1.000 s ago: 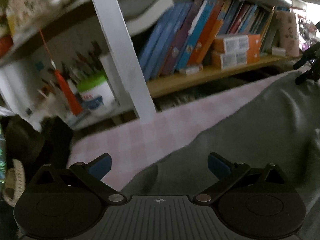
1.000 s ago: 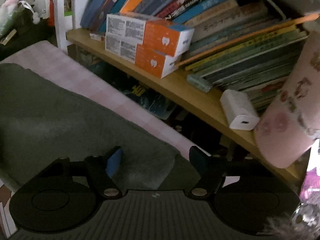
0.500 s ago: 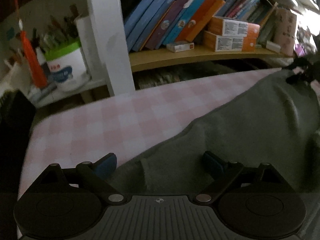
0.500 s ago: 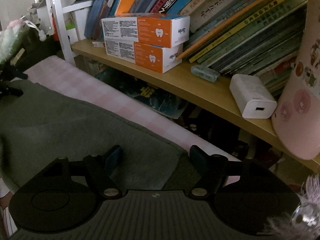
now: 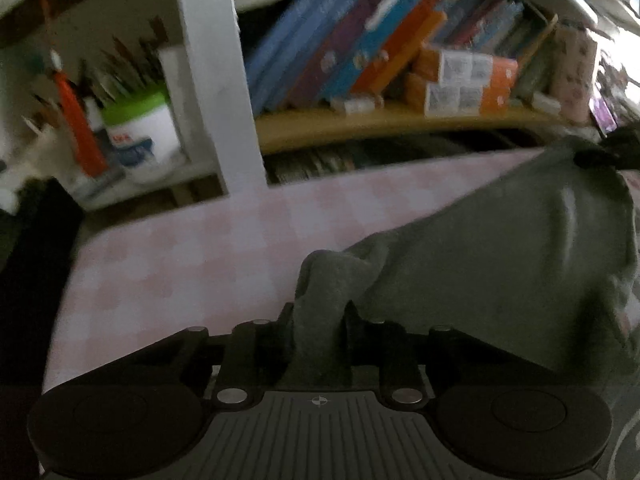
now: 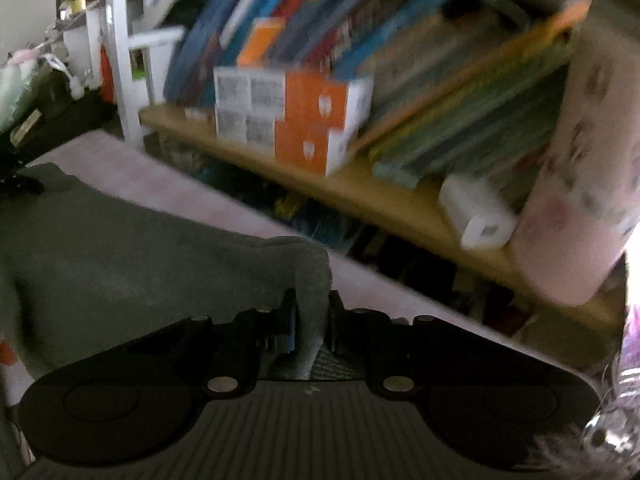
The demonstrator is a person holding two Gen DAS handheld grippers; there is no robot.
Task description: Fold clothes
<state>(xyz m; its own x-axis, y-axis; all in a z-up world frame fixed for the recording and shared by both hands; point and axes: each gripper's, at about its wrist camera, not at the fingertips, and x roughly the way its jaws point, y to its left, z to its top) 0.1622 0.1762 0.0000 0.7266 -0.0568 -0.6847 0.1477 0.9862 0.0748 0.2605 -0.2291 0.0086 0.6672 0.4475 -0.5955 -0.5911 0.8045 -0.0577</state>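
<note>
A grey-green garment (image 5: 500,260) lies across the pink checked tablecloth (image 5: 200,248). My left gripper (image 5: 320,312) has its jaws closing on a bunched-up corner of the garment, and the cloth stands up between the pads. In the right wrist view the same garment (image 6: 120,248) spreads to the left. My right gripper (image 6: 312,304) has its jaws closing tight on the garment's opposite corner, with a fold of cloth pinched between them. Each gripper shows as a dark shape at the far end of the garment in the other's view.
A wooden shelf (image 5: 360,124) runs just behind the table, with leaning books (image 5: 340,52) and orange-and-white boxes (image 6: 304,116). A white post (image 5: 216,80) and a green-lidded tub (image 5: 136,128) stand at the left. A white charger (image 6: 476,216) and a pink patterned roll (image 6: 580,184) are at the right.
Both grippers went from wide open, straddling the garment's far corners, to closed on the cloth. The corners now bunch up between the fingers.
</note>
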